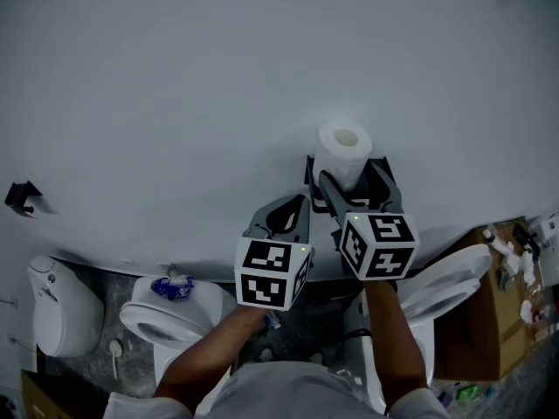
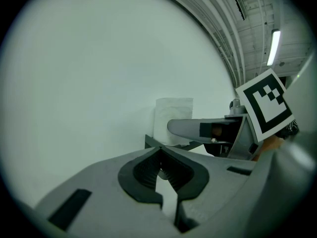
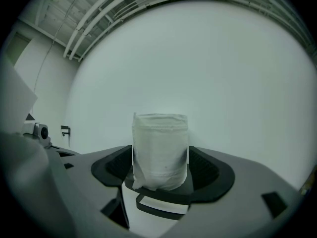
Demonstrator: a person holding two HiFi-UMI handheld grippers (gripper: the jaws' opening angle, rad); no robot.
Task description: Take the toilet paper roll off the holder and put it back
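Observation:
A white toilet paper roll [image 1: 343,149] stands upright on a dark holder [image 1: 309,171] fixed to the white wall. My right gripper [image 1: 349,173] has one jaw on each side of the roll, and the pads press its sides. In the right gripper view the roll [image 3: 160,150] fills the gap of the right gripper [image 3: 161,176], with the holder's shelf [image 3: 163,197] under it. My left gripper [image 1: 295,202] hangs just left of the holder, shut and holding nothing. In the left gripper view its tips [image 2: 158,151] meet, with the roll [image 2: 173,117] and the right gripper [image 2: 198,129] beyond.
Below me are a white toilet [image 1: 166,317] with a blue item on its seat, and another toilet [image 1: 445,282] at the right. A cardboard box [image 1: 498,321] with clutter sits far right. A small black fixture [image 1: 22,197] hangs on the wall at the left.

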